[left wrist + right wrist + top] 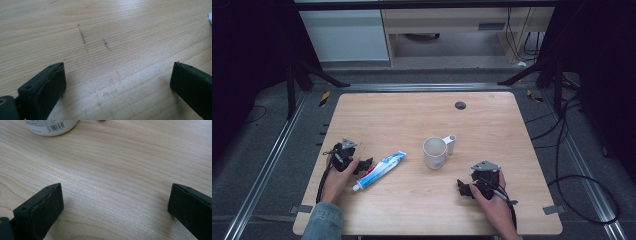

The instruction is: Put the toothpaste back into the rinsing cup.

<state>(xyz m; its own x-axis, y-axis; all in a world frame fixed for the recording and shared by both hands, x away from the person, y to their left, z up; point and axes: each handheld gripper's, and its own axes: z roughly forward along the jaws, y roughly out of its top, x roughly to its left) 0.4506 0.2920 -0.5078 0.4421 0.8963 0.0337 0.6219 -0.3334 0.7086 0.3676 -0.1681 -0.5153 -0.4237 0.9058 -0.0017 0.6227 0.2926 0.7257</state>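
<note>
A toothpaste tube [379,170] lay slantwise on the wooden table [422,110], cap end toward the near edge, just beside the left gripper [360,165]. That gripper rested on the table in the person's left hand [338,181], its jaws spread wide with only bare wood between them in the left gripper view [117,77]. To the tube's right stood a white mug [435,152], upright, handle pointing away to the right; its inside looked empty. The right gripper [463,188] lay near the front right of the table in the right hand [492,200], jaws also spread apart over bare wood, the mug's base [51,126] ahead of them. The far half of the table was open, apart from a small dark cable hole [460,105] near the back edge.
</note>
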